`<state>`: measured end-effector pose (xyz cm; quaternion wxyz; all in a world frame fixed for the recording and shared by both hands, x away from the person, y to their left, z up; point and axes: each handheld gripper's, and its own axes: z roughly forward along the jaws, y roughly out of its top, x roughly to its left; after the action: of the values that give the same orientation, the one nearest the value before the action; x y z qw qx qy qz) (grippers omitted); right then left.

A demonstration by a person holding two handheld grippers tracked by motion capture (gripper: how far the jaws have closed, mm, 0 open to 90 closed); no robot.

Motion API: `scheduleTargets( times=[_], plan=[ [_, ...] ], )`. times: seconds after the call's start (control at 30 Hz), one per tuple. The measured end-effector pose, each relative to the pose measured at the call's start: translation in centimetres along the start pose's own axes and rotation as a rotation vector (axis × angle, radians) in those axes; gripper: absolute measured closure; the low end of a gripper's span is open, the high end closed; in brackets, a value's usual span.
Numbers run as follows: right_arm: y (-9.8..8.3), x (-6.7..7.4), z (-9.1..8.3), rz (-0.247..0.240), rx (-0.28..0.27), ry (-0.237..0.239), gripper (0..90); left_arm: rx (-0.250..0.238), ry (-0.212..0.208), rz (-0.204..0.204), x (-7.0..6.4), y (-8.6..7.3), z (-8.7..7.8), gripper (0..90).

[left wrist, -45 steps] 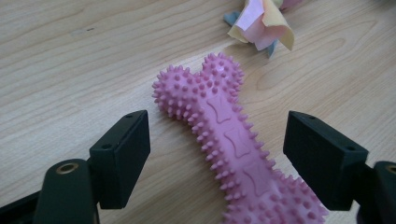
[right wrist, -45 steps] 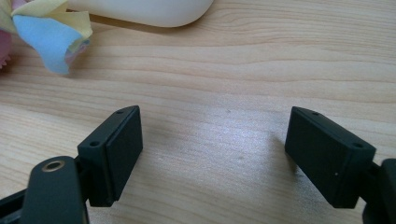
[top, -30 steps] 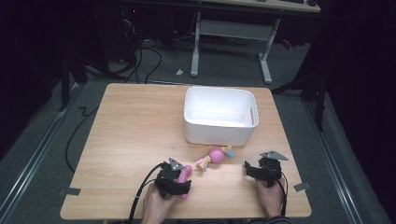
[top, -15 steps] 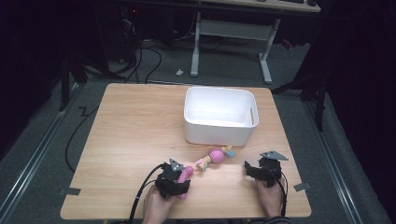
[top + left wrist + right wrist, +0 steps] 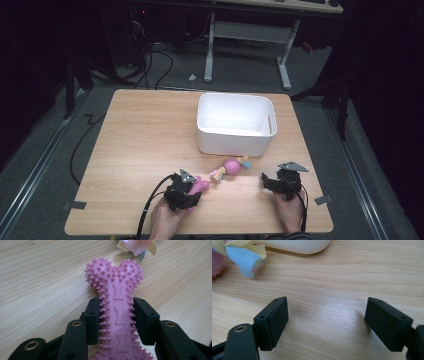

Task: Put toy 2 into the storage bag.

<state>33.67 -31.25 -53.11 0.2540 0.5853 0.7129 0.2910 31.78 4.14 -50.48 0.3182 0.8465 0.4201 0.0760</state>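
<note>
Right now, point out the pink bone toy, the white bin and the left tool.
pink bone toy [image 5: 120, 315], left gripper view, on its flat middle shaft.
white bin [image 5: 232, 141], high view, on its near outer wall.
left tool [image 5: 117, 322], left gripper view, midway between its fingertips.

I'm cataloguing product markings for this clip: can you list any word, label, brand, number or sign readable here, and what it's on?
None: no readable text in these views.
Pink spiky bone toy, clamped in the left gripper: only raised bone-shaped motifs along its shaft, no letters.
White bin: plain walls, no label visible.
Right gripper: open black jaws with bare pads, unmarked.
Small pink toy with coloured fabric ends: no print that can be made out.
</note>
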Motion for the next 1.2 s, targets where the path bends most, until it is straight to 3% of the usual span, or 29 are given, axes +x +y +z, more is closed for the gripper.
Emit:
scheduleTargets(
  times=[0.1, 0.37, 0.8, 1.2],
  plan=[
    [0.0, 0.0, 0.0, -0.001, -0.001, 0.000, 19.1, -0.009, -0.006, 0.007, 0.3, 0.2, -0.4, 59.4],
    [0.0, 0.1, 0.0, 0.001, 0.002, 0.004, 19.1, -0.047, -0.090, 0.039, 1.2, 2.0, -1.8, 59.3],
    [0.0, 0.1, 0.0, -0.005, 0.003, 0.007, 19.1, -0.061, -0.106, 0.124, 2.7, 6.1, -4.6, 59.4],
    [0.0, 0.1, 0.0, -0.008, 0.001, 0.009, 19.1, -0.109, -0.136, 0.165, 3.9, 10.3, -7.1, 59.4]
  ],
)
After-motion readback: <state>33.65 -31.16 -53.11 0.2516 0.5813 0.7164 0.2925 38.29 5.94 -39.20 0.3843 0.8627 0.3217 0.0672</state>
